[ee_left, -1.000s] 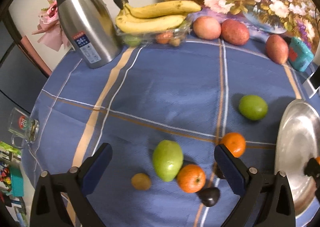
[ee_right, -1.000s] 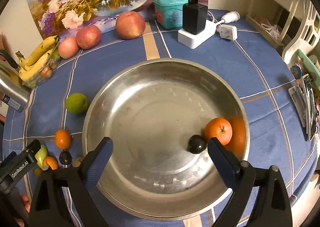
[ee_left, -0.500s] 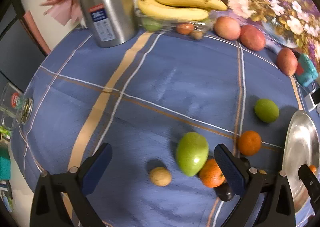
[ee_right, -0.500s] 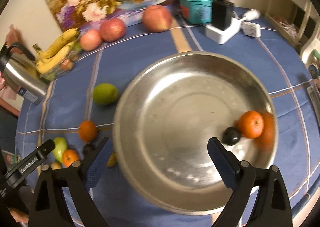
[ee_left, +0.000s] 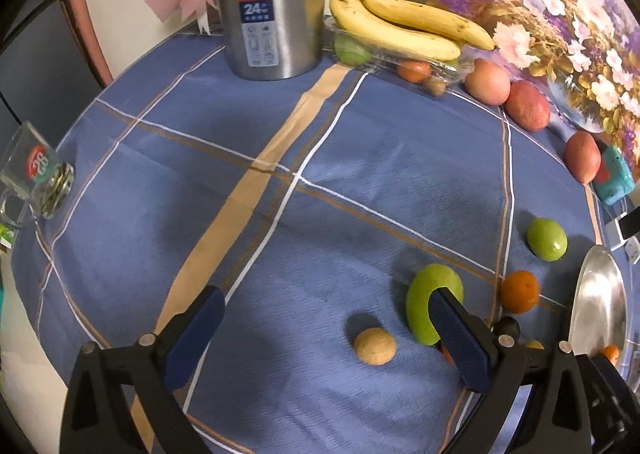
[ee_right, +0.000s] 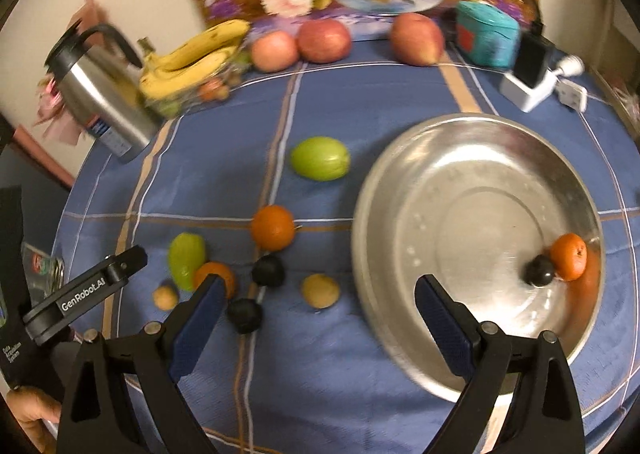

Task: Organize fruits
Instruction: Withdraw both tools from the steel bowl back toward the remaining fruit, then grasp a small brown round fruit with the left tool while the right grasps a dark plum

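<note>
A steel bowl (ee_right: 400, 182) on the blue tablecloth holds an orange (ee_right: 569, 256) and a dark plum (ee_right: 540, 271). Left of it lie a round green fruit (ee_right: 320, 158), an orange (ee_right: 273, 227), a long green fruit (ee_right: 186, 260), a second orange (ee_right: 214, 278), two dark plums (ee_right: 269, 271), and two small tan fruits (ee_right: 320, 290). My left gripper (ee_left: 326, 338) is open and empty; a tan fruit (ee_left: 375, 346) lies between its fingers and the long green fruit (ee_left: 424, 302) is at its right finger. My right gripper (ee_right: 318, 332) is open and empty above the bowl's left rim.
A steel thermos (ee_left: 272, 2), bananas on a clear tray (ee_left: 400, 28) and three red apples (ee_left: 526, 106) line the back. A teal tin (ee_right: 486, 39) and a white charger (ee_right: 528, 88) stand at the back right. A glass mug (ee_left: 34, 178) is at the left table edge.
My left gripper has moved left and forward, so the fruits slid right in its view. My right gripper has swung left from over the bowl toward the loose fruits.
</note>
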A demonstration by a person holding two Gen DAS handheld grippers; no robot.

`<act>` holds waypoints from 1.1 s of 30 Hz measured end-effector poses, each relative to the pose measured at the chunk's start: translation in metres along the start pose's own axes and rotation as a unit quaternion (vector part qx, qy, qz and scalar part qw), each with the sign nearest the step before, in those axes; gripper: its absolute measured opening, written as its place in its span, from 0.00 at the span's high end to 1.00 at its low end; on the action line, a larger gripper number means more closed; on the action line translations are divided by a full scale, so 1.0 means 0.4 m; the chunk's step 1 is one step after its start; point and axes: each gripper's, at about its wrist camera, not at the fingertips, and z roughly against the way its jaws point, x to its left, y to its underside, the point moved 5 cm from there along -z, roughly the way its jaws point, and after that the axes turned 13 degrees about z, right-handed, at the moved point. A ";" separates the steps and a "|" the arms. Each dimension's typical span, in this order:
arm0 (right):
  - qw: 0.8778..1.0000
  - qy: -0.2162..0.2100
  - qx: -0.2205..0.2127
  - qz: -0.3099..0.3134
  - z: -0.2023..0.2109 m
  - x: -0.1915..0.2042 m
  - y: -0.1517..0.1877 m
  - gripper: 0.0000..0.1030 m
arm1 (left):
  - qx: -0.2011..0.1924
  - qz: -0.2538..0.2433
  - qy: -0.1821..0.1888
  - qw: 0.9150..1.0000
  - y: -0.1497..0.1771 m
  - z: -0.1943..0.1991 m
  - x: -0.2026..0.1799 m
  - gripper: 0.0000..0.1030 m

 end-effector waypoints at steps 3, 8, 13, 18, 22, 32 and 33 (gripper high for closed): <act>1.000 -0.012 0.001 0.017 -0.002 0.035 0.000 0.07 | 0.005 0.002 0.005 1.000 0.003 -0.004 0.008 0.00; 0.998 -0.021 0.019 0.050 -0.011 0.085 0.011 0.07 | 0.012 0.004 0.005 1.000 0.012 -0.014 0.019 0.00; 0.996 -0.021 0.031 0.081 -0.025 0.128 0.018 0.07 | 0.036 0.006 0.015 0.999 0.024 -0.035 0.012 0.00; 0.994 -0.025 0.054 0.091 -0.057 0.144 0.032 0.08 | 0.051 0.003 0.017 0.999 0.032 -0.053 0.006 0.00; 0.993 -0.029 0.067 0.092 -0.077 0.150 0.042 0.09 | 0.071 0.001 0.029 0.997 0.044 -0.070 -0.003 0.00; 0.992 -0.045 0.090 0.080 -0.124 0.145 0.049 0.19 | 0.091 0.004 0.033 0.995 0.053 -0.083 -0.012 0.01; 0.991 -0.045 0.092 0.080 -0.128 0.143 0.050 0.19 | 0.095 0.009 0.038 0.995 0.055 -0.085 -0.007 0.03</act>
